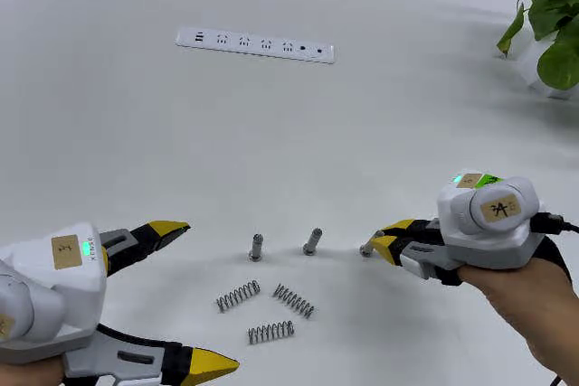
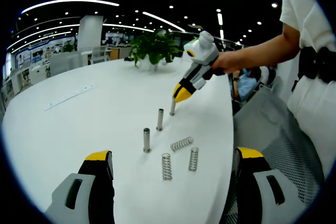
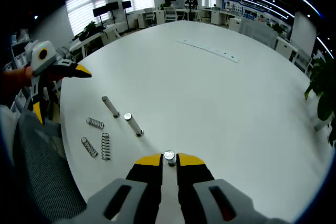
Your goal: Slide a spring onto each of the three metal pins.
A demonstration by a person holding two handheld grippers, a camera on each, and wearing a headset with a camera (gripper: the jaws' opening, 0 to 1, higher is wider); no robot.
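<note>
As I read the head view, my left gripper [image 1: 206,296] stands released, its yellow-tipped jaws spread wide and holding nothing. Just to its right, three springs [image 1: 270,333] lie loose on the white table [image 1: 271,151]. They are short grey wire coils, each on its side and apart from the others. Just beyond them, between the two grippers, two metal pins [image 1: 256,247] stand upright and free. They are plain grey cylinders, slightly wider at the foot, and both are bare. My right gripper [image 1: 380,243] is clenched on the third pin [image 1: 366,247]. The right gripper view shows both jaw tips pressed against the pin's round head, and the left gripper view shows its foot on the table.
</note>
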